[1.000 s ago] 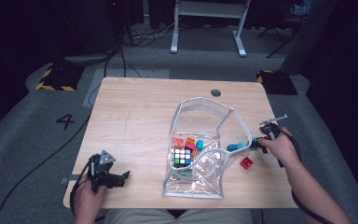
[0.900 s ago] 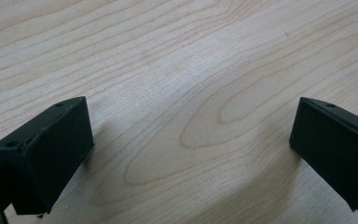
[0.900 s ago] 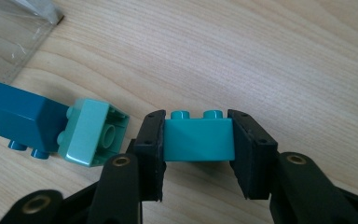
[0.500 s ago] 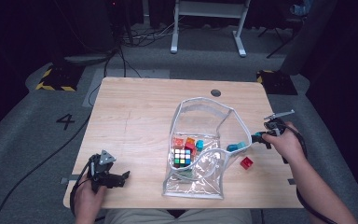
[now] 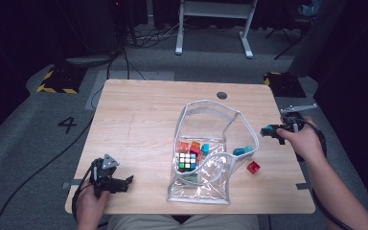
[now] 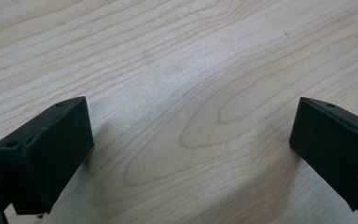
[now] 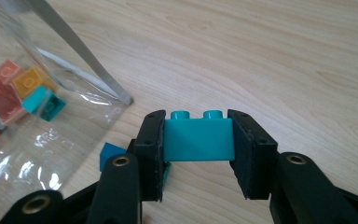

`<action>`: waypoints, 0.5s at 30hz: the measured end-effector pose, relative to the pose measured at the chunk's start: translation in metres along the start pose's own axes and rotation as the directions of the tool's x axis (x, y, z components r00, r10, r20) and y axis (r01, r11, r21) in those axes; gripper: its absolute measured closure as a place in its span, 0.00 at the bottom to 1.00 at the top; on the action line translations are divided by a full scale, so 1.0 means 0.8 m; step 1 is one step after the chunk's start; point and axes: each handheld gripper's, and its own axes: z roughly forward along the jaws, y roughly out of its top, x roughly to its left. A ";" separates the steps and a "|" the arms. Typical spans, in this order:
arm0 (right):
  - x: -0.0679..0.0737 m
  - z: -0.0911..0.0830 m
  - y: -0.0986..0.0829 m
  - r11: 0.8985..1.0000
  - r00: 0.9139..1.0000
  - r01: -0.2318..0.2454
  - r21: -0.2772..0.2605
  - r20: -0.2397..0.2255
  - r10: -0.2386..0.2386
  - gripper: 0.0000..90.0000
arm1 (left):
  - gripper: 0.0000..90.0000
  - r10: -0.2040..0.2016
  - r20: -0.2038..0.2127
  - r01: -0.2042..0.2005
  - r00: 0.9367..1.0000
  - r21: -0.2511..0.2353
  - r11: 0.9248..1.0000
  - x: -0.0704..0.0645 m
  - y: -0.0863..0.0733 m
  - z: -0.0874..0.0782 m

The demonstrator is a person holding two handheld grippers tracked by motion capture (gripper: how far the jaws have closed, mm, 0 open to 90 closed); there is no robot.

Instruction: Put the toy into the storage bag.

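Note:
A clear plastic zip bag [image 5: 206,143] lies open on the wooden table [image 5: 139,120]. Inside it are a Rubik's cube [image 5: 186,161] and several small red, orange and teal bricks [image 7: 25,88]. My right gripper [image 5: 268,131] hovers at the table's right edge, shut on a teal two-stud brick [image 7: 198,138]. Another teal brick [image 5: 242,150] sits by the bag's right rim, and a red brick [image 5: 253,167] lies on the table beside it. My left gripper [image 5: 124,183] rests open near the front left corner, its jaws wide apart over bare wood [image 6: 191,107].
A round cable hole [image 5: 222,95] sits in the table's far edge. Beyond the table are a white desk frame [image 5: 215,24], floor cables and a hazard-taped mat [image 5: 57,79]. A cable trails from the left gripper off the table's front left.
My right gripper has risen and drawn right, away from the bag, carrying the teal brick. The left gripper has stayed put.

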 end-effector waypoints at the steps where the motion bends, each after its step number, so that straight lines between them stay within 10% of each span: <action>1: 0.000 -0.003 0.002 1.000 1.000 0.006 -0.011 0.001 -0.006 0.66 | 0.00 0.000 0.000 0.000 1.000 0.000 1.000 0.000 0.000 0.000; 15: 0.023 -0.042 0.033 0.995 0.998 0.048 -0.093 -0.032 -0.051 0.66 | 0.00 0.002 0.003 -0.002 1.000 0.003 1.000 0.000 0.000 0.000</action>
